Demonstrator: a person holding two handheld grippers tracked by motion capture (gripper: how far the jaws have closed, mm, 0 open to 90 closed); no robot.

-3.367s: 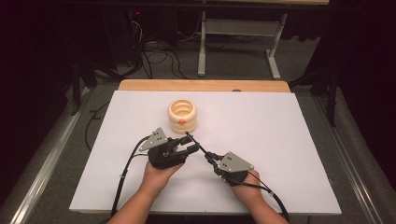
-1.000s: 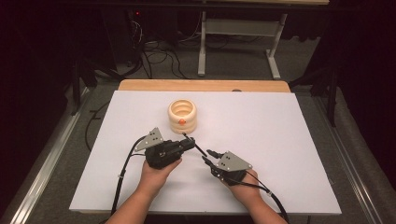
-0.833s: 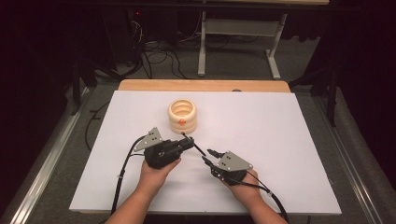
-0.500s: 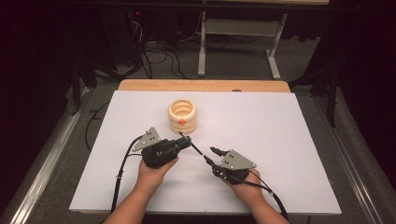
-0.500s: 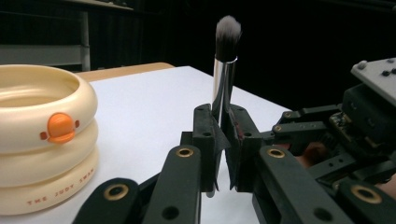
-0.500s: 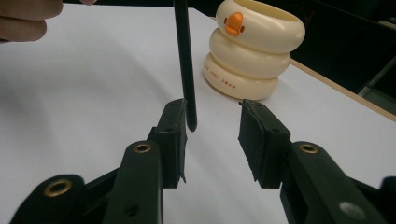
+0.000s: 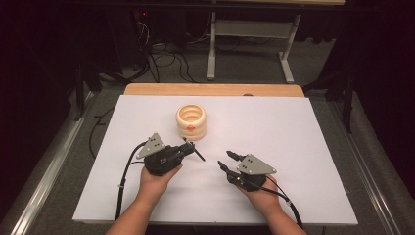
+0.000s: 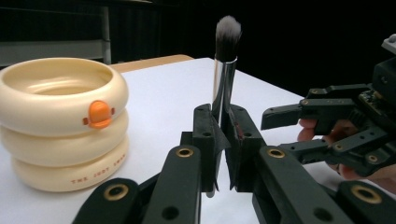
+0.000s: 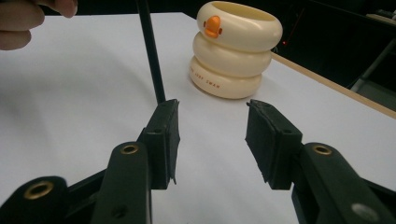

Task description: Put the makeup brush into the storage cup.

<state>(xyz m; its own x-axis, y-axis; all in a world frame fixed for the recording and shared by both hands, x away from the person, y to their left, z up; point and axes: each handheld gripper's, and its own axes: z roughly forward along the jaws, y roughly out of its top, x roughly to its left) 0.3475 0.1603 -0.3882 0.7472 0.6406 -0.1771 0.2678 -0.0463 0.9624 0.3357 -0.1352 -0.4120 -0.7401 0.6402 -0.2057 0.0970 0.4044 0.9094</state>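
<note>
The left gripper [image 8: 223, 140] is clamped on a makeup brush [image 8: 225, 70] at its shiny metal collar, just beside the cream ringed cup [image 7: 191, 121]. The right gripper [image 9: 212, 140] has just been opening, with nothing between its jaws. The brush looks light, thin and slippery, its bristles soft, so the stiff handle is the place to grip

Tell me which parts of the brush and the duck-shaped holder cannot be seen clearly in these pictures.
- Brush, left gripper view: the lower handle is hidden between the left gripper's fingers.
- Brush, right gripper view: the bristle end is cut off by the top edge.
- Holder, left gripper view: the floor inside is hidden by its rim.
- Holder, high view: the lettering is too small.
</note>
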